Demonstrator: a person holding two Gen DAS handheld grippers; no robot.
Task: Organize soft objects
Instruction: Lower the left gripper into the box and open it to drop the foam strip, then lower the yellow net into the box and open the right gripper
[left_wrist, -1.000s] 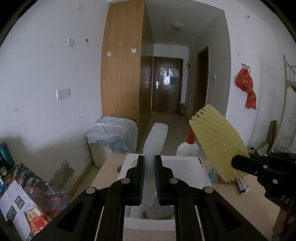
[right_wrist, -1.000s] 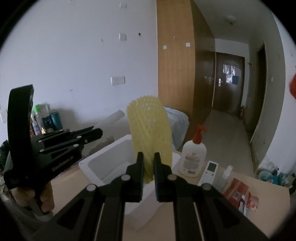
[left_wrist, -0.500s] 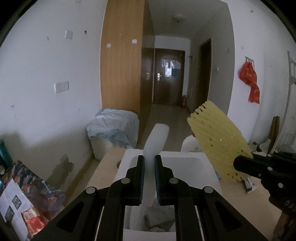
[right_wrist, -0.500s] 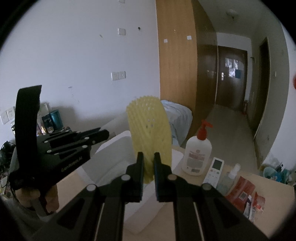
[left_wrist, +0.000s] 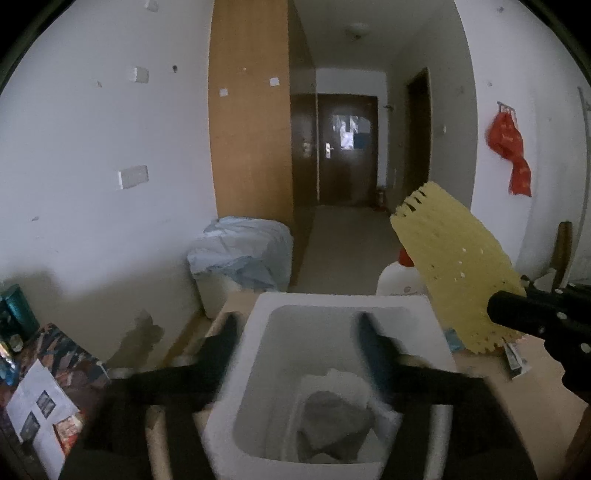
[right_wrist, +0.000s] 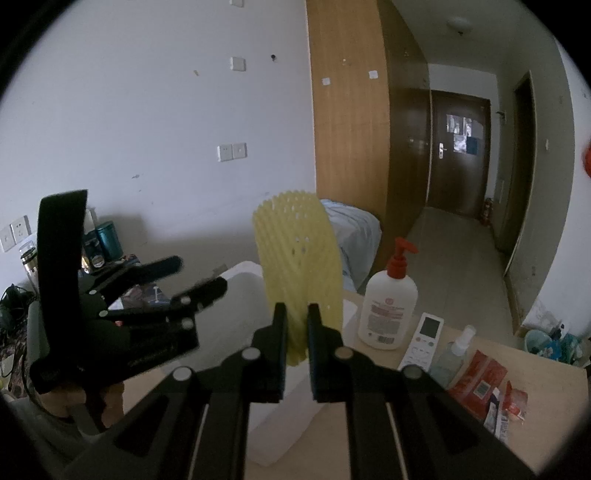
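Foam net sleeve (right_wrist: 300, 258), yellow, is pinched upright by its lower edge in your right gripper (right_wrist: 295, 343), above the near rim of the white foam box (left_wrist: 347, 306). Your left gripper (left_wrist: 295, 328) is opening, its jaws spread over the box with nothing between them. White foam pieces (left_wrist: 332, 406) lie inside the box. A lotion pump bottle (right_wrist: 389, 302) and a remote control (right_wrist: 423, 339) stand just beyond on the wooden table (right_wrist: 517, 435).
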